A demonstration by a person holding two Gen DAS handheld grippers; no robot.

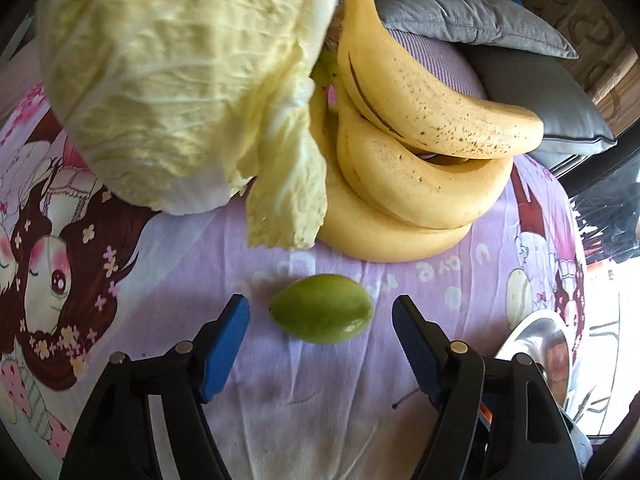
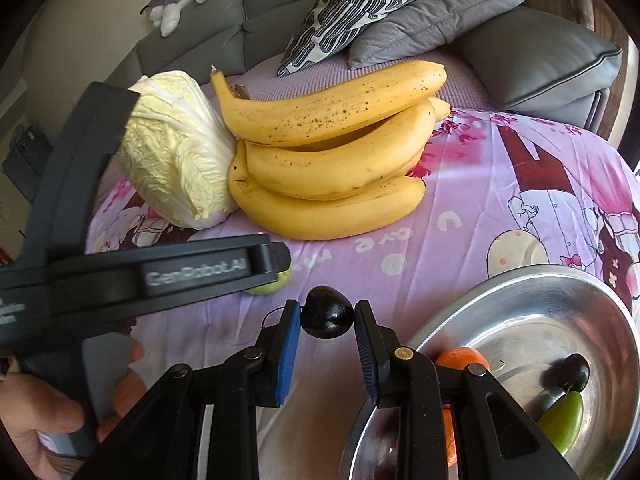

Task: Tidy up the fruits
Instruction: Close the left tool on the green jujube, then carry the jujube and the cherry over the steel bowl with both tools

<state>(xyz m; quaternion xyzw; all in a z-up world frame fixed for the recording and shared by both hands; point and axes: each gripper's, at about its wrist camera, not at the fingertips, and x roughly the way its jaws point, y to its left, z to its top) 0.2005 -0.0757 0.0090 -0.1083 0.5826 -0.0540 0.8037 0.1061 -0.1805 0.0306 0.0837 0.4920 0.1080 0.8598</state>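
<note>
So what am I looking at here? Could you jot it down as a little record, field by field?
surface: purple cartoon cloth
left gripper: open, either side of a green fruit
right gripper: shut on a dark plum
metal bowl: holds an orange, another plum, a green fruit
behind: banana bunch beside a cabbage

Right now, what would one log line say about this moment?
left gripper: open around green fruit | right gripper: shut on dark plum | metal bowl: holds fruit
</note>
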